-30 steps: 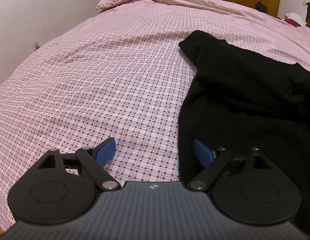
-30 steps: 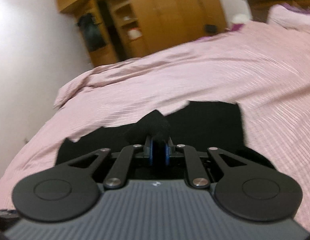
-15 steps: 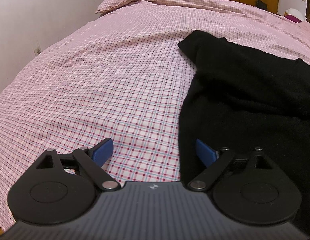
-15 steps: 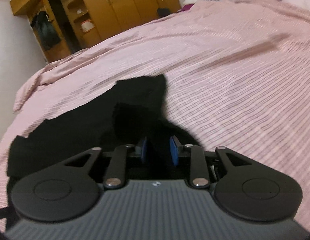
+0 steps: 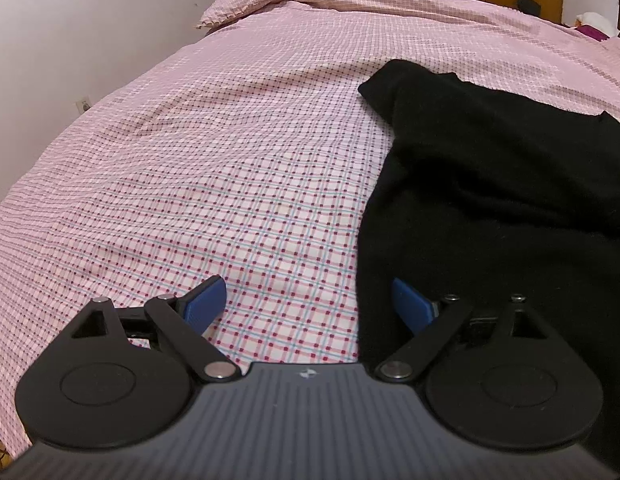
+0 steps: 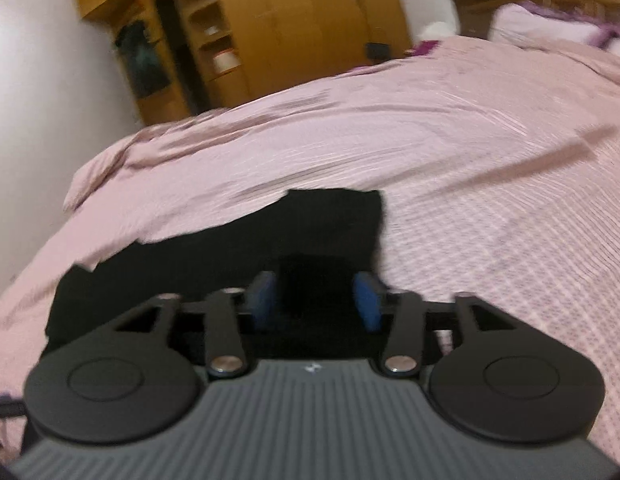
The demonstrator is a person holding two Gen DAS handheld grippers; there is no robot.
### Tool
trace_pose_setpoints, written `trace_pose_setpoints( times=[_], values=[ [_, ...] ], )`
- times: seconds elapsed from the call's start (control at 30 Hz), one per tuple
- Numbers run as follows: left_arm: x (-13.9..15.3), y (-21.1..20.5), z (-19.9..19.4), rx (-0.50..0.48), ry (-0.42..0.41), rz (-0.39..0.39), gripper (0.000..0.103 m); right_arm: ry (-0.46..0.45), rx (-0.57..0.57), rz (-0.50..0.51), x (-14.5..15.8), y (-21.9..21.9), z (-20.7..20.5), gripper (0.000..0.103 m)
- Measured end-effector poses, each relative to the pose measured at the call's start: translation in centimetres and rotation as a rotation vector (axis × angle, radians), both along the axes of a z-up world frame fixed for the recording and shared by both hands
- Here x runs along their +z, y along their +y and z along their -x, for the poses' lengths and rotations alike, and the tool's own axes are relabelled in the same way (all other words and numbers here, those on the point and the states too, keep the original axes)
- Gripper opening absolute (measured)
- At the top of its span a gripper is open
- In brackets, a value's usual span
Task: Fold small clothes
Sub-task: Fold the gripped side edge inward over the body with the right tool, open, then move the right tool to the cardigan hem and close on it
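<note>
Nearest in the left wrist view, the left hand-held gripper (image 5: 305, 304) hangs over the bed with its jaws spread wide and nothing between them. Its left blue pad (image 5: 205, 301) sits above the pink checked bedcover (image 5: 213, 168), while its right pad (image 5: 410, 304) is over the near edge of the black garment (image 5: 490, 184); whether that pad touches the cloth cannot be told. The garment's straight left edge runs up the cover just right of the midline between the pads.

In the right wrist view, which is blurred, the right hand-held gripper (image 6: 314, 300) has just been opening its jaws. A raised fold of the black garment (image 6: 229, 256) stands between the blue pads (image 6: 368, 304) with a visible gap on each side, so the cloth is released rather than pinched.

Beyond the grippers, the garment lies spread across the bedcover, with a folded part lying across its upper portion toward the right in the left view. Farther off, the cover bunches into a rumpled ridge (image 5: 269, 0) near the white wall (image 5: 69, 40). At the back stands a wooden wardrobe (image 6: 301, 28) with open shelves.
</note>
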State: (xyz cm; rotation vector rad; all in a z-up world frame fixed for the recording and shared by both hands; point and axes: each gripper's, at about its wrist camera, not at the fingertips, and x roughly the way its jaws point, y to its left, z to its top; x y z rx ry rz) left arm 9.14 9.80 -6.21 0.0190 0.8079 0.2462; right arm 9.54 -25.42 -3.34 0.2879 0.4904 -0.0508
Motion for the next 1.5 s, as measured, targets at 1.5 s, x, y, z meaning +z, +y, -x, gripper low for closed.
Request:
trace_pose_setpoints(
  times=[1.5],
  values=[
    [2.9,-3.4,-7.5,-0.066,-0.160,-0.087,0.093,0.144,0.505,0.097,-0.7,7.9,-16.2,0.061]
  ],
)
